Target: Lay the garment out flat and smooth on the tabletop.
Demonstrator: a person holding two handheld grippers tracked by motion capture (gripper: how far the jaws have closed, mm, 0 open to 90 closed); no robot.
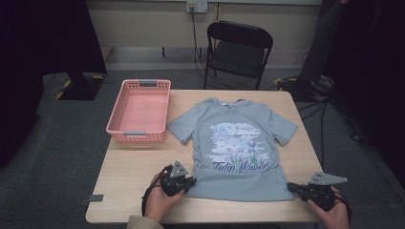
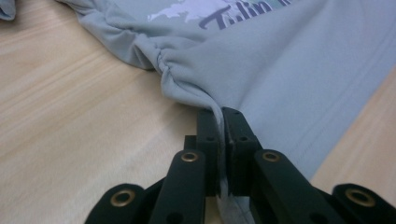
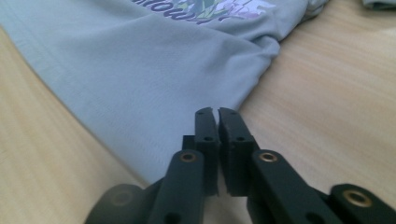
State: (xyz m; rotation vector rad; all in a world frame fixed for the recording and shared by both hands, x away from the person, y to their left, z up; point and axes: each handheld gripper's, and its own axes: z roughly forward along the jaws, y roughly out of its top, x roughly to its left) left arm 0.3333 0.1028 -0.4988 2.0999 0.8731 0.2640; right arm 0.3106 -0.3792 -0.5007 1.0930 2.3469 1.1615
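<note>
A pale blue T-shirt printed "Tulip flower" lies front up on the wooden table, collar away from me. My left gripper sits at the shirt's lower left side. In the left gripper view its jaws are shut on a bunched fold of the T-shirt, and cloth runs down between them. My right gripper is at the lower right hem corner. Its jaws are pressed together where the T-shirt corner runs in under them. A hand holds each gripper.
An empty pink plastic basket stands on the table's left side, beside the shirt's sleeve. A black folding chair stands beyond the far edge. Cables lie on the floor at the right. Bare tabletop lies left of my left gripper.
</note>
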